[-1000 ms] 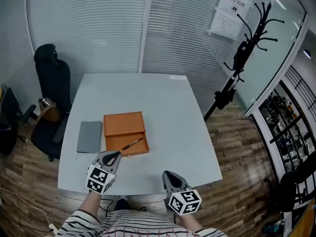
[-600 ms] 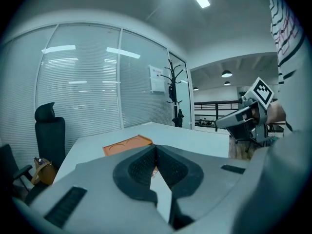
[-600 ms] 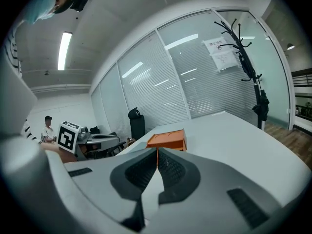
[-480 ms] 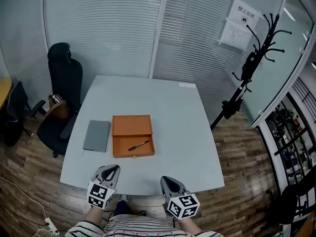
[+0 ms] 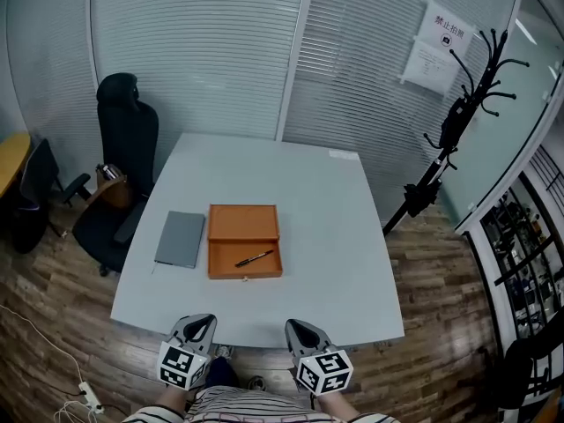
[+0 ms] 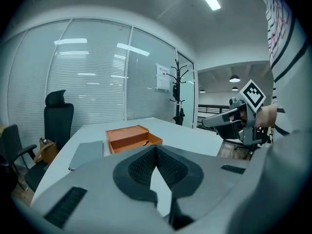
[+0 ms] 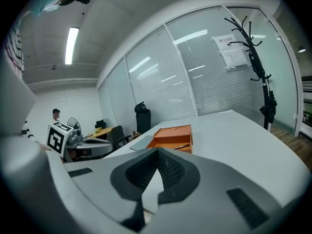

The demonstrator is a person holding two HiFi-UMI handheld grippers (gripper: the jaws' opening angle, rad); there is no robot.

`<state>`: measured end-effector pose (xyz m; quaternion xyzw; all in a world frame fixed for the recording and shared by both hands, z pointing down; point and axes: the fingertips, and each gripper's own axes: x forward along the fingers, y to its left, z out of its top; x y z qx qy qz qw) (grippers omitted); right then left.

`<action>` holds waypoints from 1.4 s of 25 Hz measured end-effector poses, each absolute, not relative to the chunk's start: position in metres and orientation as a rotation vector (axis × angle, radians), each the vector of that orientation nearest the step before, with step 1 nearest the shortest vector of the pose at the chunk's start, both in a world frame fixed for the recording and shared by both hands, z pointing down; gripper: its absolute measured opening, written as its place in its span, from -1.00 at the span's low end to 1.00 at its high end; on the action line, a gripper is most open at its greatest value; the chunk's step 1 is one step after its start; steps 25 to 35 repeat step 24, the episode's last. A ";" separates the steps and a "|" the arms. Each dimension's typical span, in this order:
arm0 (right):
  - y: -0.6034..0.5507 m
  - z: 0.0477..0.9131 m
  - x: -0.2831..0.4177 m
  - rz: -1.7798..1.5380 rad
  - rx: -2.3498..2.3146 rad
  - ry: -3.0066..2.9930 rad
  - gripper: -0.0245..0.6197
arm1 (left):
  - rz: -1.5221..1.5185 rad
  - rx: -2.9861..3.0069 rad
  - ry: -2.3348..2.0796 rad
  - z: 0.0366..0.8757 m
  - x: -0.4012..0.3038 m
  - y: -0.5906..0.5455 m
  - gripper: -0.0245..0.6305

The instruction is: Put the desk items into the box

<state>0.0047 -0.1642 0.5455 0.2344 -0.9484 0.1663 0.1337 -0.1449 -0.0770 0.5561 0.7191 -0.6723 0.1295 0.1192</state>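
Orange box, wall notice likely illegible

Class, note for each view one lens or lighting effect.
Head view: the table edges and wall blinds bow. Left gripper view: corners vignetted black, left gripper looms huge. Right gripper view: ceiling light glares white, orange box looks tiny.

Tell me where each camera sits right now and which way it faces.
Head view: on the person's head, looking steeply down at the table and orange box; left gripper, right gripper, striped shirt at bottom.
Left gripper view: on the left gripper, looking along its closed jaws across the table; right gripper at right.
Right gripper view: on the right gripper, jaws closed, facing the box; left gripper at left.
Shared: both gripper views show the pen in the box.
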 end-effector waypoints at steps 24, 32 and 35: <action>-0.162 0.546 0.002 0.470 0.653 -2.750 -0.85 | 0.347 2.098 -1.983 0.553 -0.136 -0.072 -0.85; -0.162 0.546 0.002 0.470 0.653 -2.750 -0.85 | 0.347 2.098 -1.983 0.553 -0.136 -0.072 -0.85; -0.162 0.546 0.002 0.470 0.653 -2.750 -0.85 | 0.347 2.098 -1.983 0.553 -0.136 -0.072 -0.85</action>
